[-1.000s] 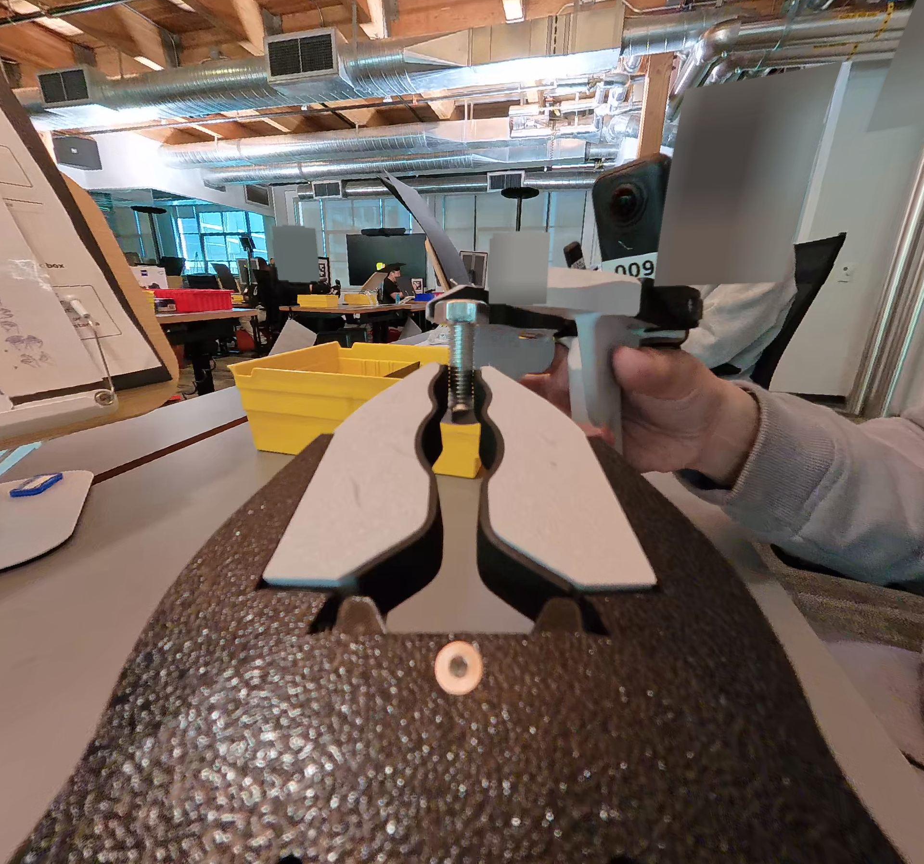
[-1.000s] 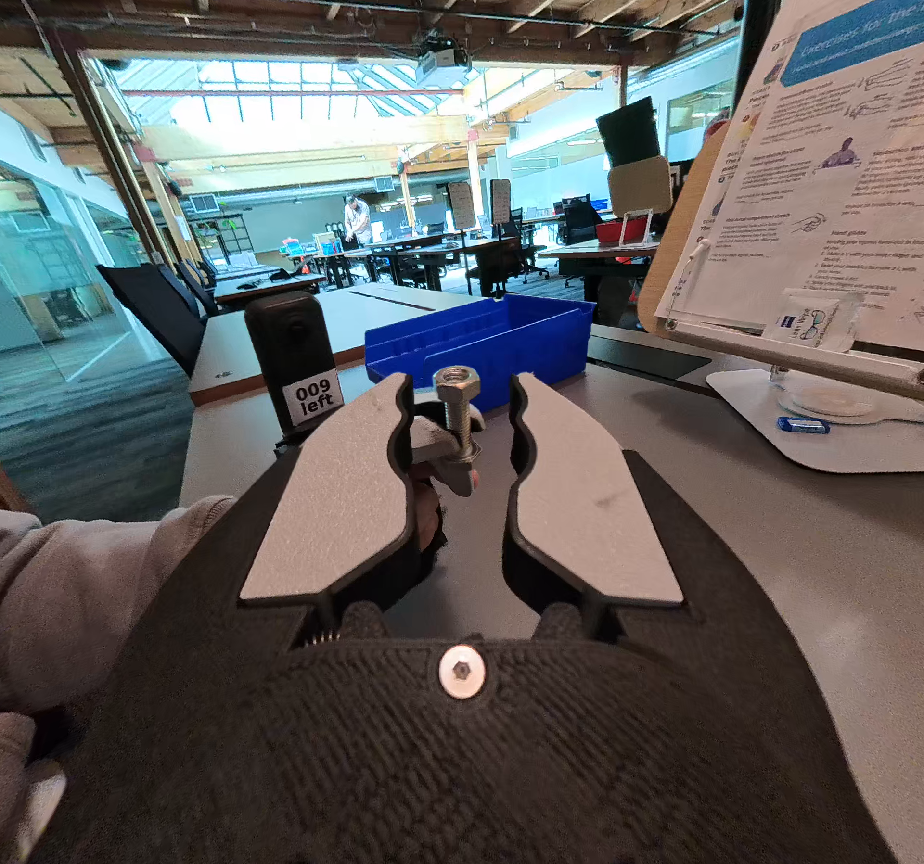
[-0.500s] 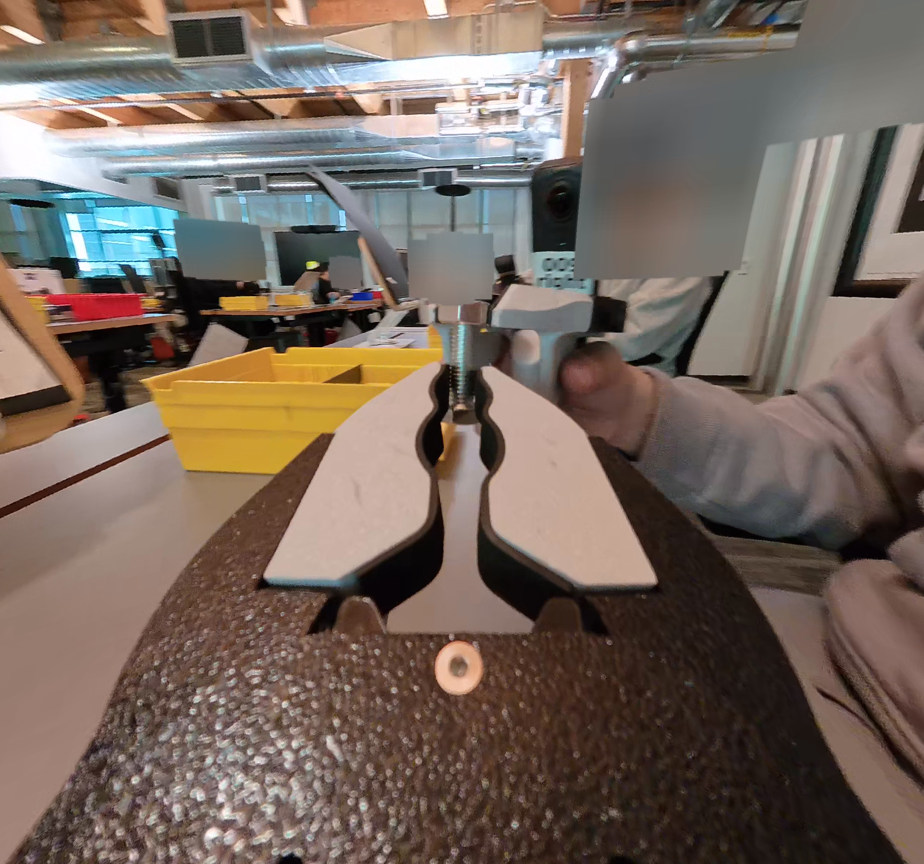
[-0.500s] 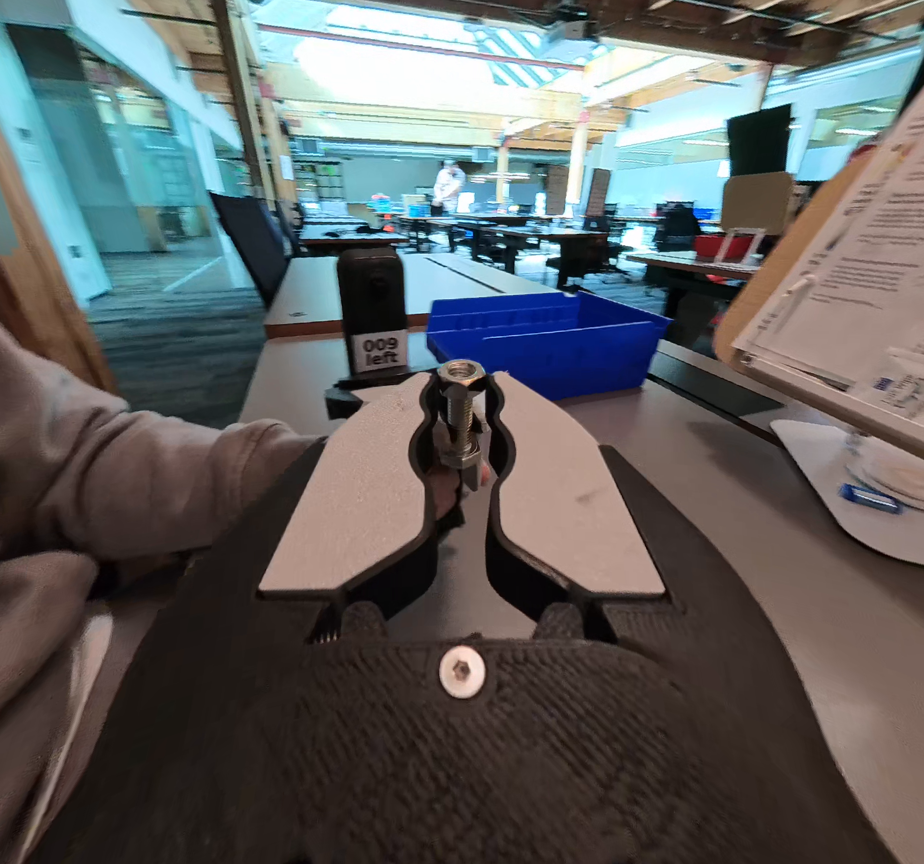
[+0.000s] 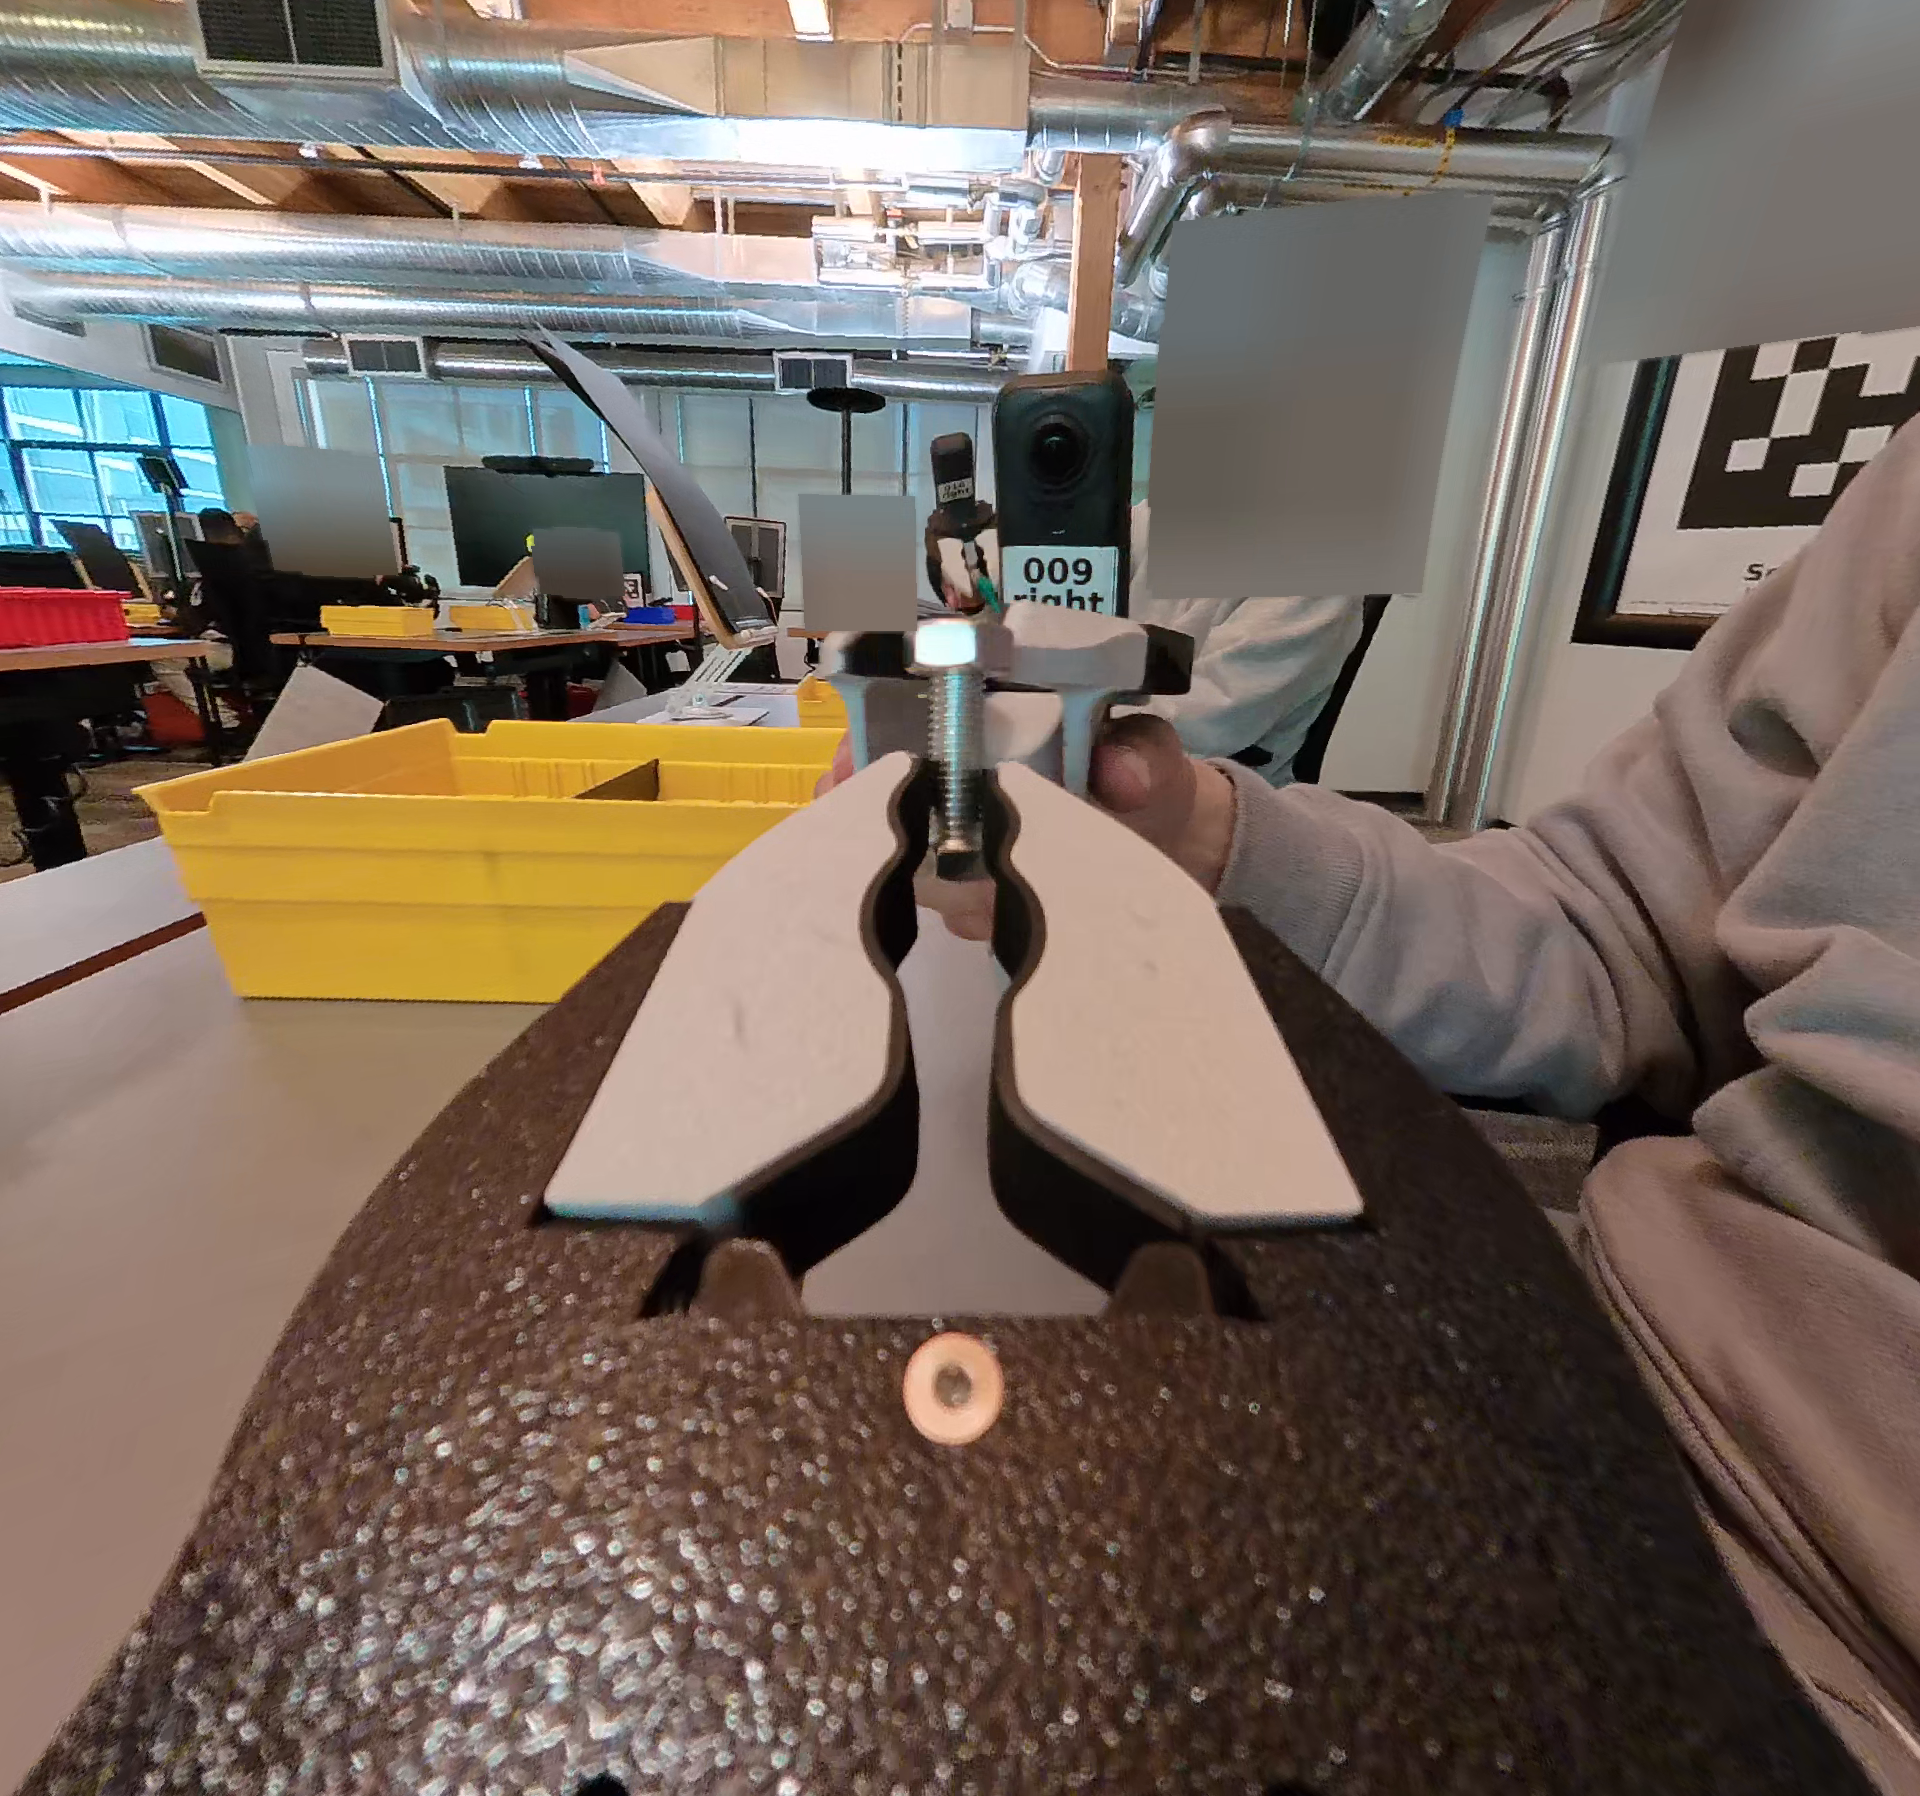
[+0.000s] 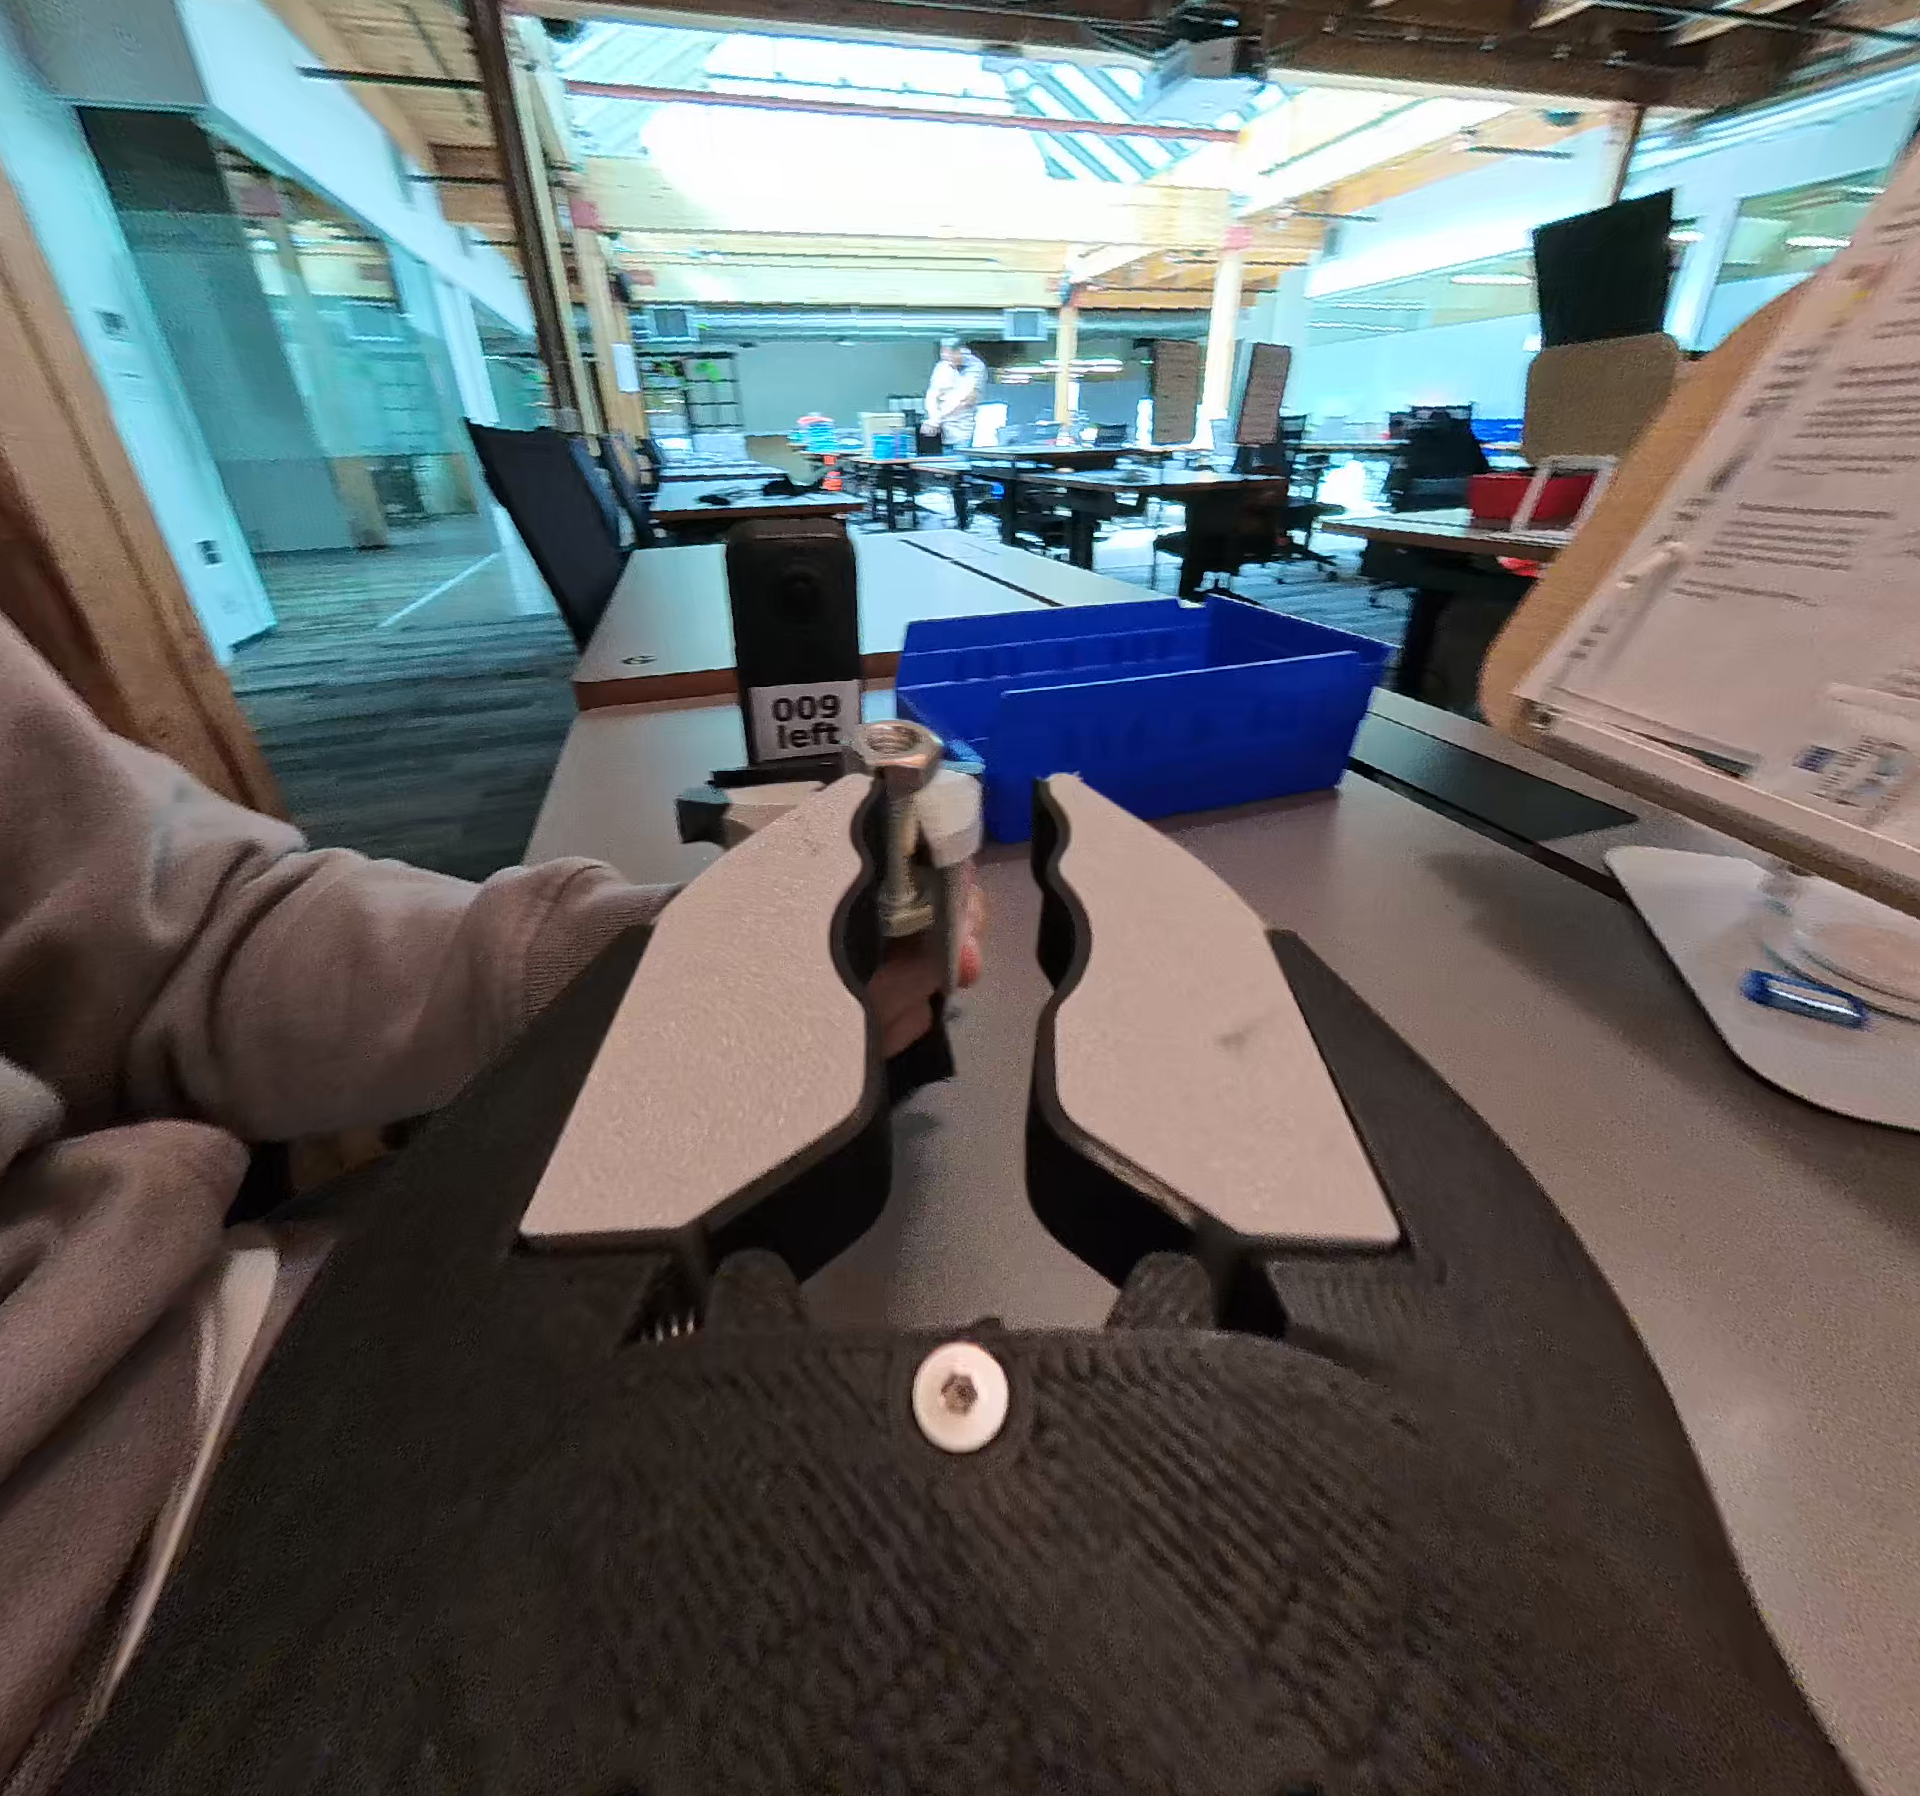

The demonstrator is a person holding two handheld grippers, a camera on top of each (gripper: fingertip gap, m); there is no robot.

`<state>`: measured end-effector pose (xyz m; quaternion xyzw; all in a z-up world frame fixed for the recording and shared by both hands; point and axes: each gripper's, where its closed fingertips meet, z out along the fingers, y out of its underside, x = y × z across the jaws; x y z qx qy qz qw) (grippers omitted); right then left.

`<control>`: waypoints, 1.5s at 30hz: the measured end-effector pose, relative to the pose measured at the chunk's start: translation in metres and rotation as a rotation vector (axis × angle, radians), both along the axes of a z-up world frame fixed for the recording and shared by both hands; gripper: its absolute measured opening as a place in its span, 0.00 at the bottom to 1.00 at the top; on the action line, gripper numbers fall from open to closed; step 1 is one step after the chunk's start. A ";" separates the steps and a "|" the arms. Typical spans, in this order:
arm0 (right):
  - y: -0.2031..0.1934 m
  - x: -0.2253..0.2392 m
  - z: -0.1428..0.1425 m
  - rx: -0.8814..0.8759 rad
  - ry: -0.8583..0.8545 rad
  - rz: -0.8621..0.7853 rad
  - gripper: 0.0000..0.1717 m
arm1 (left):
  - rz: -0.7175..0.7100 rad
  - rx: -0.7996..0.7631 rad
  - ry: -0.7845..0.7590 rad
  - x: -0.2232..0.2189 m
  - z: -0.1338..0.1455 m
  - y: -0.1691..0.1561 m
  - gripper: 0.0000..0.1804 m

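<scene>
The left claw (image 5: 954, 796) is closed down to a narrow slit on the threaded shank of a silver bolt (image 5: 954, 738). The bolt stands upright above the tabletop (image 5: 156, 1175), and both pads press on its lower part, which sits in the scalloped notch near the tips. A six-sided nut (image 6: 896, 747) sits at the bolt's top end, clear above those pads.

The right claw (image 6: 956, 788) faces it from the far side and stands partly open, with nothing in its grasp. In its own view the bolt and nut are hard against its left finger, while its right finger (image 6: 1055, 811) is well clear. Whether the left finger actually touches the metal cannot be told. From the left wrist view its two fingers straddle the nut.

As a judgement, this goes best if the left claw keeps the bolt vertical and firm in the notch. The open claw would be better centred on the nut than crowded to one side, so that both pads would meet its flats evenly.

A yellow bin (image 5: 468, 863) sits on the tabletop to the far left of the left claw. A blue bin (image 6: 1143, 707) is just beyond the right one.
</scene>
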<state>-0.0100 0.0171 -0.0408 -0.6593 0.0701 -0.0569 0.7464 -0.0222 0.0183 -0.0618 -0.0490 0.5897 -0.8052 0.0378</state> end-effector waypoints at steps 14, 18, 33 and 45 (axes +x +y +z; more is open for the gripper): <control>0.019 0.003 0.003 -0.004 0.039 -0.123 0.13 | 0.082 0.014 -0.001 0.010 -0.002 0.004 0.05; 0.020 0.000 0.004 0.005 0.047 -0.086 0.10 | 0.075 0.014 -0.002 0.009 -0.002 0.004 0.05; -0.153 0.102 0.003 -0.170 0.031 -0.848 0.10 | 0.046 0.037 -0.004 0.005 -0.004 0.000 0.05; -0.217 0.141 -0.100 -0.494 0.237 -1.008 0.13 | 0.076 0.041 0.030 0.012 -0.007 0.002 0.05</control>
